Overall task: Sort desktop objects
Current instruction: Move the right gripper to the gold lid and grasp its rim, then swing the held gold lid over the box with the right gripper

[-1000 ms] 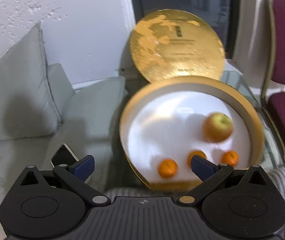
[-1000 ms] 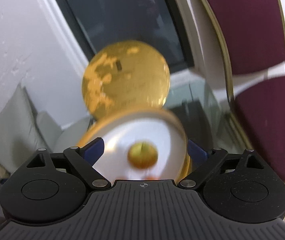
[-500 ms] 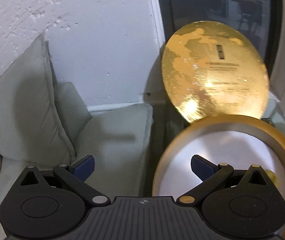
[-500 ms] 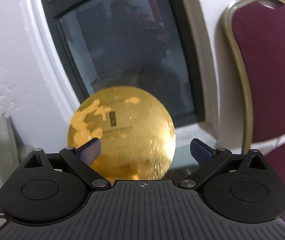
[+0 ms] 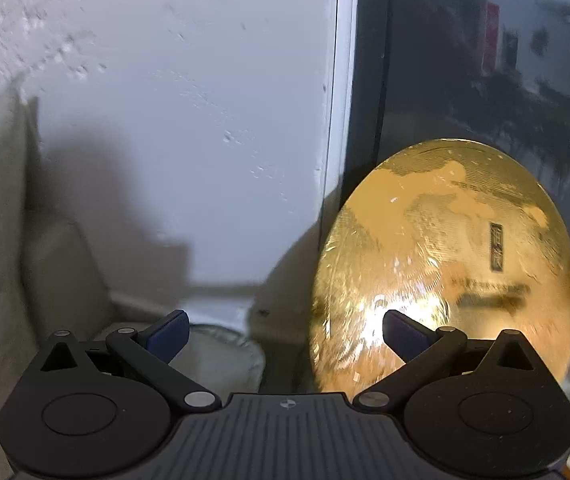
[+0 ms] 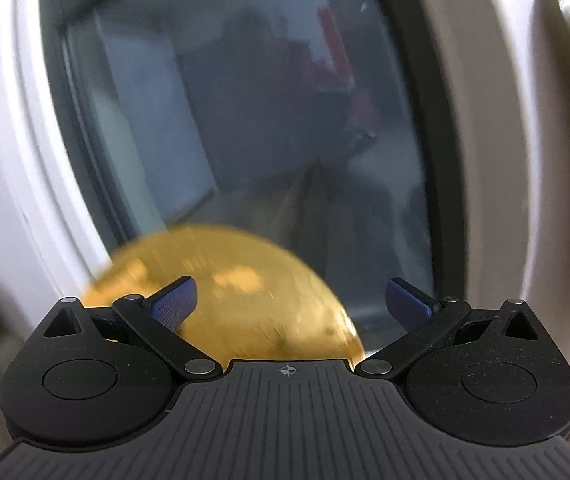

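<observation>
A round gold lid (image 5: 445, 264) stands upright against the dark window, filling the right half of the left wrist view. My left gripper (image 5: 285, 332) is open and empty, raised and pointing at the wall, with the lid behind its right finger. In the right wrist view the same gold lid (image 6: 245, 304) shows blurred, low in the centre, behind my open, empty right gripper (image 6: 291, 300). The round box and the fruit are out of both views.
A white textured wall (image 5: 165, 120) and grey sofa cushions (image 5: 1, 240) fill the left. A dark window (image 6: 265, 120) in a white frame is behind the lid. A chair's frame (image 6: 565, 160) blurs along the right edge.
Both grippers have tilted upward. The white-lined box with the apple and oranges has dropped out of both views, leaving the gold lid, wall and window. Both grippers stay open.
</observation>
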